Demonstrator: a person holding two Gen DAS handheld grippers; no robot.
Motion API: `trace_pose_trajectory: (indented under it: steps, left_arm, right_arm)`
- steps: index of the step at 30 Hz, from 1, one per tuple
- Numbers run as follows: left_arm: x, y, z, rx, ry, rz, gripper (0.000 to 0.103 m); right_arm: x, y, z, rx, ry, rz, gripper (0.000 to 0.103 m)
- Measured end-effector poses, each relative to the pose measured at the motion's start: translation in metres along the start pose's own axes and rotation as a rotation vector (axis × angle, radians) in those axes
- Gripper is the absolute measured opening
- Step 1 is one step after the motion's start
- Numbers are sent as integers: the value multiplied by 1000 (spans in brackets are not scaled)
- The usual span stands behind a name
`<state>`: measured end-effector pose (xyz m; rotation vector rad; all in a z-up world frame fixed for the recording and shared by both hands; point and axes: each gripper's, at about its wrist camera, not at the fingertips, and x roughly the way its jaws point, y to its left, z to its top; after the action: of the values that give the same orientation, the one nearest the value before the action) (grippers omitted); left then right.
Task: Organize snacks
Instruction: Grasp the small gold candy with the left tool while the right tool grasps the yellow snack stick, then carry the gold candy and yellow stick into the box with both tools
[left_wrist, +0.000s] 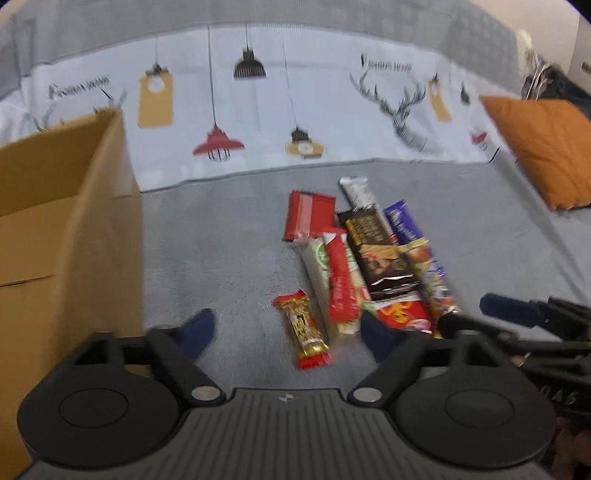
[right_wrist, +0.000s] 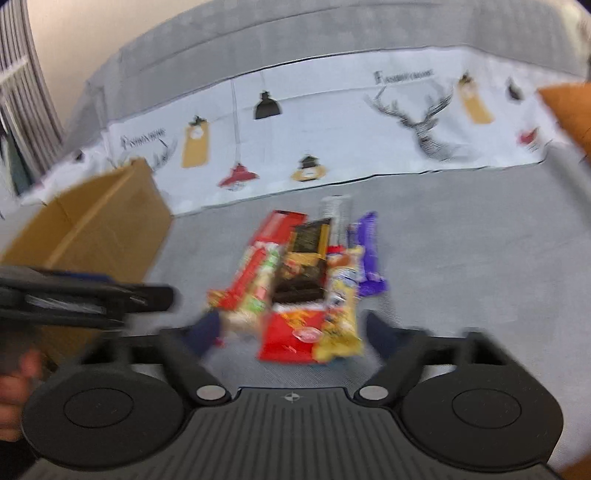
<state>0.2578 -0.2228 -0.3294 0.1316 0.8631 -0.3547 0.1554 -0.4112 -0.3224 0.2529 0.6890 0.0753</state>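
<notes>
Both grippers, left (left_wrist: 286, 334) and right (right_wrist: 291, 328), hung spread and empty beside the snacks (left_wrist: 364, 258), overlapped enough that one pinch could drag neighbours.

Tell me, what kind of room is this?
Probably a living room: the snacks lie on a grey sofa seat, with an orange cushion at one end and a printed throw over the backrest.

snack pile (left_wrist: 364, 258) lying mid-sofa seat (left_wrist: 229, 236), cardboard box (left_wrist: 62, 221) sitting to its left, cushion (left_wrist: 543, 147) sitting far right, printed cover (left_wrist: 295, 110) hanging behind on the backrest.
</notes>
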Motion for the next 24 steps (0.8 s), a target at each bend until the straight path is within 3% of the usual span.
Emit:
trace_pose_trajectory:
  steps: [4, 6, 7, 10, 11, 12, 15, 19, 20, 22, 24]
  left_arm:
    - [40, 5, 2, -13, 85, -43, 65]
    - [57, 9, 0, -22, 115, -19, 58]
    - [59, 12, -1, -39, 116, -50, 56]
    - [60, 21, -3, -77, 118, -137, 30]
    - [58, 22, -4, -77, 122, -152, 17]
    - [55, 22, -4, -74, 126, -150, 17]
    - [43, 16, -10, -39, 150, -117, 17]
    - [32, 12, -23, -17, 169, -94, 18]
    - [32, 12, -25, -23, 172, -85, 23]
    - [37, 14, -25, -62, 210, -74, 25]
    - [38, 10, -25, -30, 198, -61, 22]
  right_arm:
    - [26, -7, 4, 24, 35, -55, 55]
    - [31, -11, 4, 44, 42, -84, 55]
    - [31, -15, 4, 65, 28, -88, 55]
    - [37, -23, 5, 96, 38, -91, 53]
    - [41, -25, 3, 98, 64, -111, 42]
    - [44, -29, 0, 109, 87, -117, 23]
    - [40, -33, -8, 119, 106, -116, 19]
    - [30, -29, -20, 59, 109, -142, 18]
    - [30, -29, -21, 52, 117, -141, 18]
    - [31, -31, -23, 53, 120, -146, 21]
    - [33, -35, -23, 66, 126, -144, 26]
